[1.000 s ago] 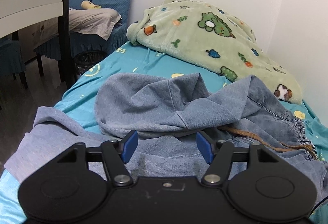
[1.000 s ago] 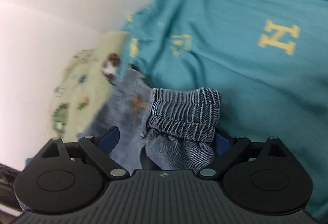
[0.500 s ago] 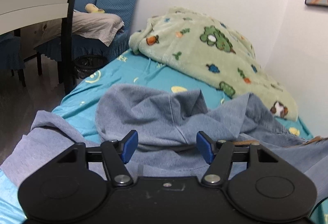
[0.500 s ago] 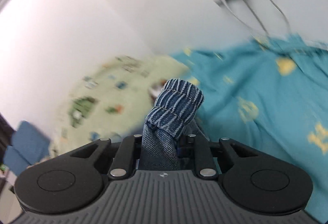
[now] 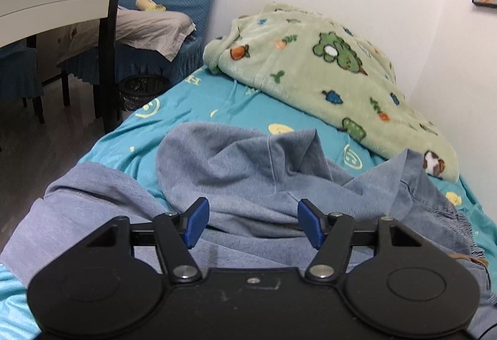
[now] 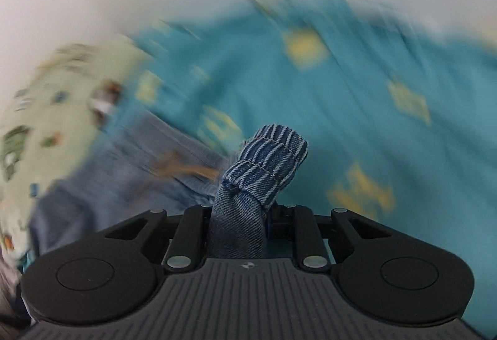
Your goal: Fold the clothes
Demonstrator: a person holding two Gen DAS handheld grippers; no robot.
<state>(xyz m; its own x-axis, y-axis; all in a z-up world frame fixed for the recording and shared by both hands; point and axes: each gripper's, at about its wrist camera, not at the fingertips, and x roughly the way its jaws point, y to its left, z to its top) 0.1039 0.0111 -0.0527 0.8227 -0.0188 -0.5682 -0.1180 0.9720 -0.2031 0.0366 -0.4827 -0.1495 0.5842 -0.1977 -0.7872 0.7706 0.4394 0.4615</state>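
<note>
Closed since 1 s ago: right hand-held gripper (image 6: 237,212), then wide around the ribbed denim waistband (image 6: 267,164), now pinches it narrow, fabric bunched upright betw. the jaws and lifted off the bed sheet (image 6: 357,110); bkgd blurred. Left hand-held gripper (image 5: 252,223) unchanged, approx. half open, nothing gripped, above the crumpled blue garment (image 5: 236,166). Garment lies rumpled on the teal sheet, near the green blanket (image 5: 326,75).

Denim garment (image 5: 248,166), blanket (image 5: 326,75) on bed (image 5: 192,100)
</note>
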